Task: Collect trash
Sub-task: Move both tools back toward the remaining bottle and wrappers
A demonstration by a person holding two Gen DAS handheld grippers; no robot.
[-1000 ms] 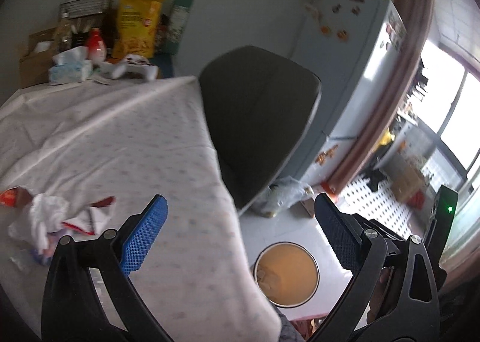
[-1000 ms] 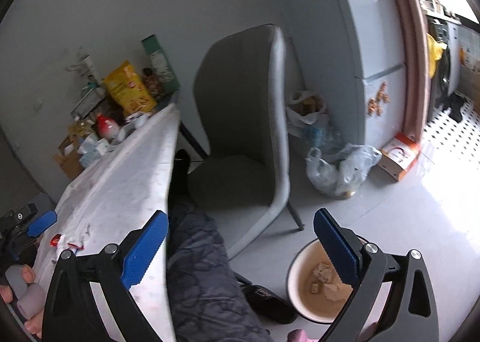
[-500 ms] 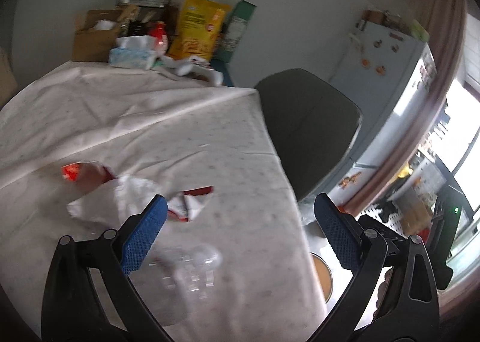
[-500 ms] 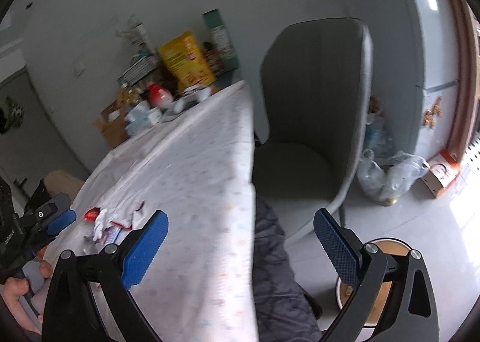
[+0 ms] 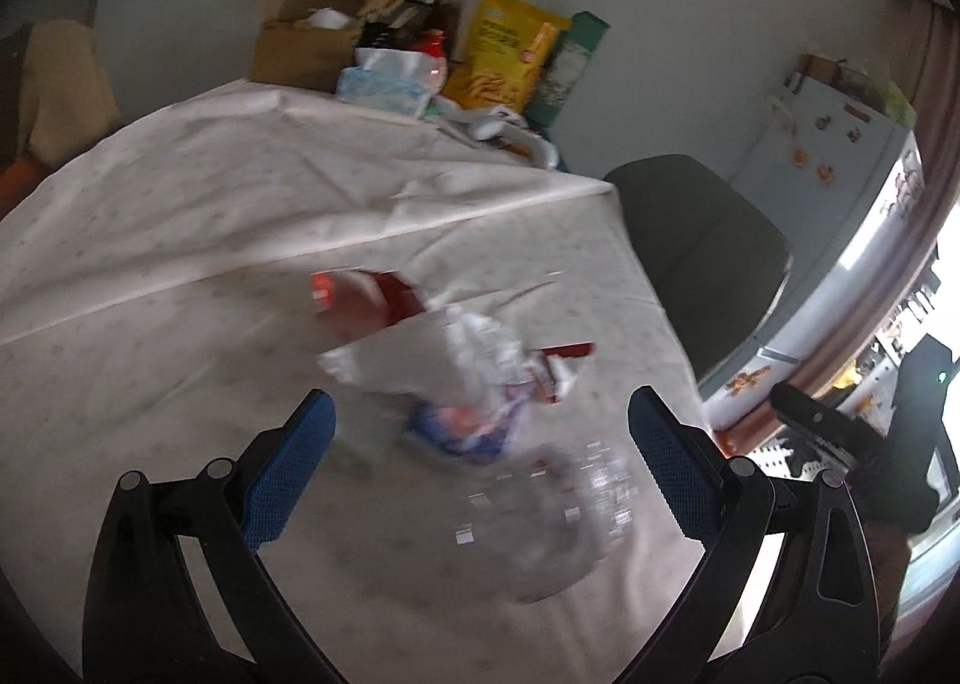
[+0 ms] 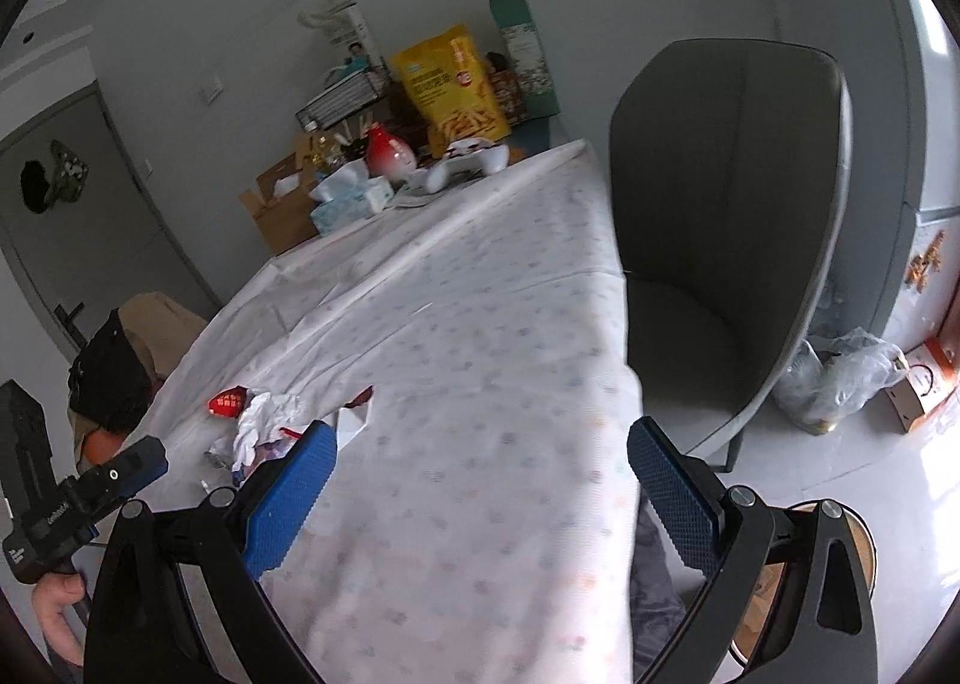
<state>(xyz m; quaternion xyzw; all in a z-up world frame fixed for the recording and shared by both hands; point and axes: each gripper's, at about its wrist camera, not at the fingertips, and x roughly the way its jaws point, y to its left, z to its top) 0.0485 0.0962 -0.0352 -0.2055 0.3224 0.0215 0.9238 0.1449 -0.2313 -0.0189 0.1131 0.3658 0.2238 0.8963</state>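
Observation:
A heap of trash lies on the white tablecloth (image 5: 180, 240): crumpled white paper (image 5: 444, 360), a red wrapper (image 5: 360, 291), a blue-and-white packet (image 5: 462, 432) and a crushed clear plastic piece (image 5: 570, 510). My left gripper (image 5: 480, 468) hovers just above this heap, open, nothing between its blue pads. In the right wrist view the same heap (image 6: 264, 420) sits at the table's left side, and the left gripper (image 6: 90, 492) shows beside it. My right gripper (image 6: 480, 495) is open over the table's near edge. A round trash bin (image 6: 780, 582) stands on the floor, partly hidden by the right finger.
A grey chair (image 6: 732, 204) stands at the table's right side. Boxes, a yellow snack bag (image 5: 510, 60), tissues (image 5: 384, 78) and a game controller (image 6: 468, 165) crowd the table's far end. A fridge (image 5: 840, 156) and plastic bags (image 6: 840, 378) are to the right.
Both grippers swung left, from the bin and floor back over the table. The left gripper now hangs right above the trash heap; both stayed open.

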